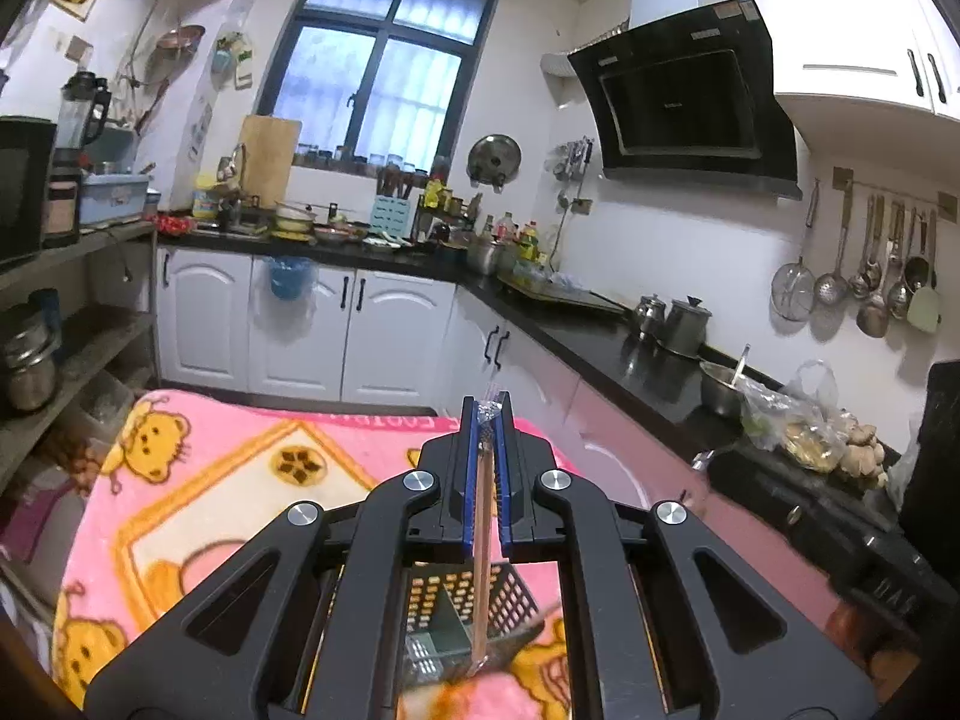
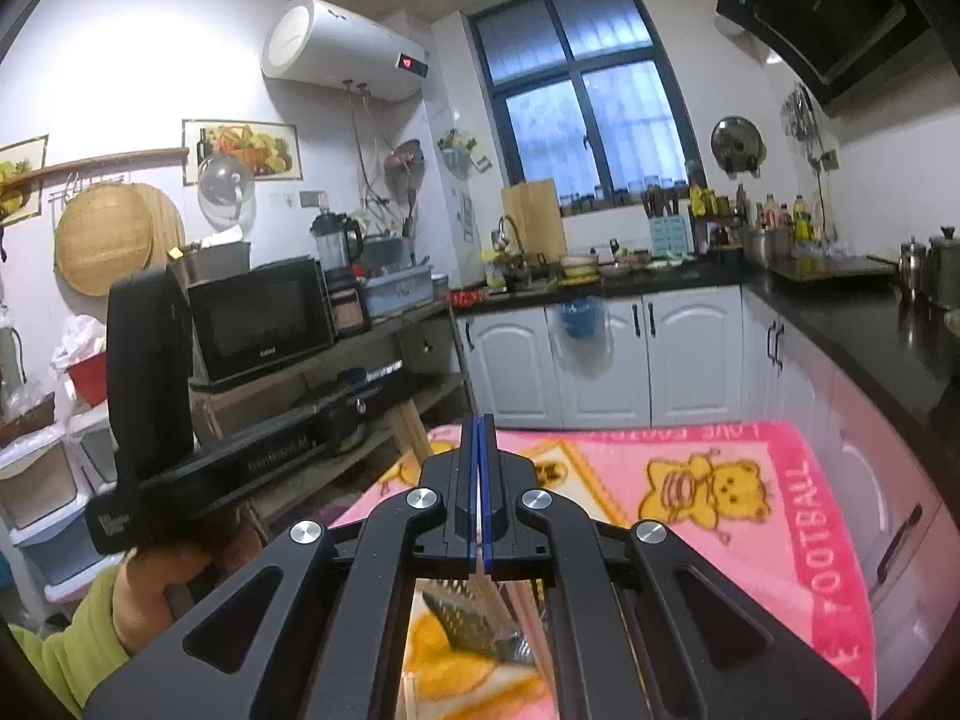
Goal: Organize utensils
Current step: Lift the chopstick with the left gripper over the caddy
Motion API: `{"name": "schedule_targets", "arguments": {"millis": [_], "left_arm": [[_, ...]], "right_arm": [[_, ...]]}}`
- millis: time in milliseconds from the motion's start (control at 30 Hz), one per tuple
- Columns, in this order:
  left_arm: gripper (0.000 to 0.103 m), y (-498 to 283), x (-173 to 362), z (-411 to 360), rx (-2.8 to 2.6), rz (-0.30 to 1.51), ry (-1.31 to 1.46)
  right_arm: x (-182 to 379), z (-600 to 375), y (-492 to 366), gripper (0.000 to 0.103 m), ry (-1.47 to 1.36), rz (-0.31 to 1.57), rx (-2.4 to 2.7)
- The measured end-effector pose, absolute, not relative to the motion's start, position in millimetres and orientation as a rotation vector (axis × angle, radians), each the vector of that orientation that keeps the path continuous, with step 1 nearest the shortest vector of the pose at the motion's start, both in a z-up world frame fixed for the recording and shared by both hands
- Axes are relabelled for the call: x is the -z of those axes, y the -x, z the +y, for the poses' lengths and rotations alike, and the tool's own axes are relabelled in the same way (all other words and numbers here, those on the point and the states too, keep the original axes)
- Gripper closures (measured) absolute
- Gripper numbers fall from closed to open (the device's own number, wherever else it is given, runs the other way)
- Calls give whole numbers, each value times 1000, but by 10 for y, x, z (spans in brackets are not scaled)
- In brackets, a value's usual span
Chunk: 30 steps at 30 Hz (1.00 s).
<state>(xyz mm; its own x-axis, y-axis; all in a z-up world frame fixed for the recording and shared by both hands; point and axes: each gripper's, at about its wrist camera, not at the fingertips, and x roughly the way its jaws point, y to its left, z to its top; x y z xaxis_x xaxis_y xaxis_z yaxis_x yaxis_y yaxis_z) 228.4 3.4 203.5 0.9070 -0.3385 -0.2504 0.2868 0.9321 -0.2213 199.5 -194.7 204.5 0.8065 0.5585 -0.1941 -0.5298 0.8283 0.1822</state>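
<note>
Pink blanket (image 1: 252, 468) with yellow cartoon bears covers the surface beneath both of your grippers, and a black perforated basket (image 1: 474, 606) stands on it right under them. Your left gripper (image 1: 487, 468) has its blue-padded fingers (image 1: 469, 468) pressed in on a wooden chopstick (image 1: 482, 558); the stick runs down between the pads and its lower end reaches into the basket, while a bit of clear wrapping sticks out at the fingertips. Your right gripper (image 2: 480, 480) has its fingers drawn together with hardly a gap; a thin pale strip sits between the pads at their base, and you cannot tell from this view whether it is gripped. Below that gripper more pale wooden sticks (image 2: 510, 612) and the basket's mesh wall show through the frame. Off to the left in the right wrist view, your left hand (image 2: 162, 576), in a green sleeve, holds the other gripper's black body. Beyond the blanket stand white cabinets (image 1: 300, 330) under a black countertop (image 1: 576, 330), and a dark-framed window (image 1: 384, 60) at the far wall.
</note>
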Motion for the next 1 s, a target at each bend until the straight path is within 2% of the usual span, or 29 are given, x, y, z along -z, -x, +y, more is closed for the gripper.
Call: {"name": "schedule_targets", "arguments": {"millis": [533,1000], "left_arm": [[100,-2619,-1848,32,258,288,138],[100,-2788,-1393,-138,265,318,117]], "right_arm": [[-2266,-1833,-2591,102,-123,201,-584],[-1731,-1828,-3072,102,-151,301,-492]]}}
